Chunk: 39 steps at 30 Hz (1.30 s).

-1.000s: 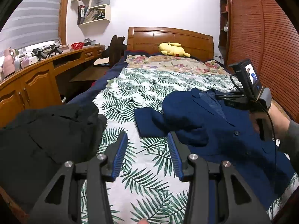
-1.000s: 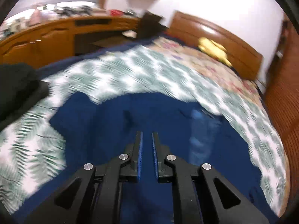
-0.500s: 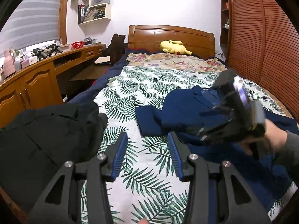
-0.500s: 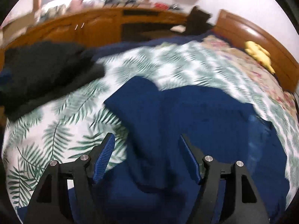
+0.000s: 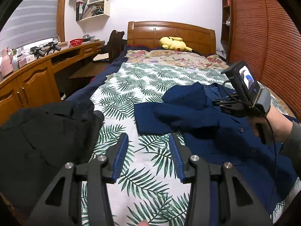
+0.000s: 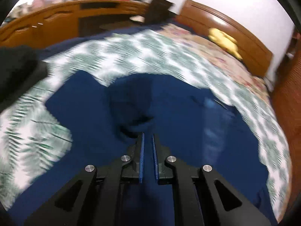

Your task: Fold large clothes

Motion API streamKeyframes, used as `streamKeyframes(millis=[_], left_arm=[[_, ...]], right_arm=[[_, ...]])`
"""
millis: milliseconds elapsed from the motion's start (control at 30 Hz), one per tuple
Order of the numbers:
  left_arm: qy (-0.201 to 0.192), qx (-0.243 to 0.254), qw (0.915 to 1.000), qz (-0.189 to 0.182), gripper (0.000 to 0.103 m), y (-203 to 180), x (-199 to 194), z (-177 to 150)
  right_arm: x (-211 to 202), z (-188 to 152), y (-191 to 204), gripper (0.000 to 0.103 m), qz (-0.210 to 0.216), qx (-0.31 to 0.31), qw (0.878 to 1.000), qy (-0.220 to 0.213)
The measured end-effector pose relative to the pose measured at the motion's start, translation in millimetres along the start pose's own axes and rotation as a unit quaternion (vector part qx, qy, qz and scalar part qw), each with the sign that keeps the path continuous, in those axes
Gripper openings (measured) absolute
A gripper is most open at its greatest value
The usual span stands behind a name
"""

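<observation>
Blue jacket (image 5: 216,131) lies along the bed's (image 5: 150,79) right edge; right hand-held gripper (image 6: 147,137) closed over it, pinch unclear; left hand-held gripper (image 5: 148,150) half-open, empty.

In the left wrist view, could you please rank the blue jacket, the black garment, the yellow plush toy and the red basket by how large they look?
1. Blue jacket and black garment: alike; the black one lies nearer the camera, so unranked.
2. Yellow plush toy.
3. Red basket, smallest, though farthest away.

Leaf-print bed (image 5: 150,86), navy jacket (image 5: 216,128), black garment (image 5: 43,137), yellow plush (image 5: 174,44)
</observation>
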<state>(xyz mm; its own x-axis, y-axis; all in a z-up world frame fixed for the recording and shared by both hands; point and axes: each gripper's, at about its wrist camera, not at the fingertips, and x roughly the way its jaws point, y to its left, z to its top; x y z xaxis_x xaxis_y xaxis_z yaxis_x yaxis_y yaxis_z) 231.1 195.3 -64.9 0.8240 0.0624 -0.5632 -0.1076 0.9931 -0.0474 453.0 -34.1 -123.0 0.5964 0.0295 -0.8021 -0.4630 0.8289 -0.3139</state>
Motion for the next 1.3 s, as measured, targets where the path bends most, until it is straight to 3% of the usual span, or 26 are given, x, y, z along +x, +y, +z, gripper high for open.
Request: streamKeyframes(millis=[100,200,267,300,333,400,533,700,767,800,867,900,967,1133,1300], left_arm=[[0.0,0.003,1.0,-0.003,0.043,-4.7,2.5,1.2],[0.0,0.007,1.0,-0.005,0.043,-8.4,3.9,2.0],[0.0,0.011,0.9999,-0.004,0.043,-9.9,4.7,1.8],[0.001,0.012,0.9999,-0.003,0.043,-9.5,5.3,1.4],[0.002,0.012,0.9999,-0.003,0.043,-8.4,6.0,0.8],[0.002,0.012,0.9999,-0.001,0.043,-5.9,6.3,-0.2],[0.003,0.006,1.0,0.003,0.043,0.6,6.3,-1.9],[0.005,0.004,1.0,0.007,0.043,8.5,5.4,-4.4],[0.004,0.003,1.0,0.007,0.043,9.8,5.0,-4.5],[0.004,0.003,1.0,0.008,0.043,10.3,4.9,-4.8],[0.004,0.003,1.0,0.008,0.043,10.5,4.9,-5.0],[0.004,0.003,1.0,0.007,0.043,10.2,5.0,-4.8],[0.003,0.005,1.0,0.005,0.043,7.1,4.4,-4.8],[-0.001,0.011,0.9999,-0.003,0.043,-5.4,3.1,-2.1],[0.003,0.014,0.9994,-0.031,0.043,-26.4,8.6,1.4]], right_arm=[[7.9,-16.8,-17.0,0.006,-0.007,0.017,1.0,0.02],[-6.2,-21.7,-18.9,0.009,0.013,0.022,1.0,-0.006],[-16.7,-17.8,-11.5,0.034,0.034,0.018,0.999,-0.027],[-23.4,-15.5,-5.7,0.062,0.042,0.013,0.998,-0.041],[-34.0,-11.2,4.0,0.073,0.056,0.008,0.996,-0.064],[-43.4,-1.9,20.6,0.074,0.089,0.001,0.992,-0.086],[-38.0,10.9,60.2,0.074,0.145,-0.027,0.986,-0.074],[-7.2,28.9,101.0,0.074,0.143,-0.051,0.988,-0.038],[7.5,34.8,107.9,0.074,0.121,-0.05,0.991,-0.018],[13.7,37.5,108.5,0.068,0.111,-0.049,0.993,-0.01],[22.9,40.4,109.1,0.032,0.108,-0.055,0.993,0.007],[21.9,39.8,107.2,0.004,0.105,-0.062,0.992,0.007],[6.2,38.5,95.7,0.004,0.125,-0.052,0.99,-0.025],[-55.2,29.6,46.7,0.003,0.12,-0.001,0.986,-0.117],[-91.8,-15.7,-13.7,0.004,0.094,0.031,0.987,-0.126]])
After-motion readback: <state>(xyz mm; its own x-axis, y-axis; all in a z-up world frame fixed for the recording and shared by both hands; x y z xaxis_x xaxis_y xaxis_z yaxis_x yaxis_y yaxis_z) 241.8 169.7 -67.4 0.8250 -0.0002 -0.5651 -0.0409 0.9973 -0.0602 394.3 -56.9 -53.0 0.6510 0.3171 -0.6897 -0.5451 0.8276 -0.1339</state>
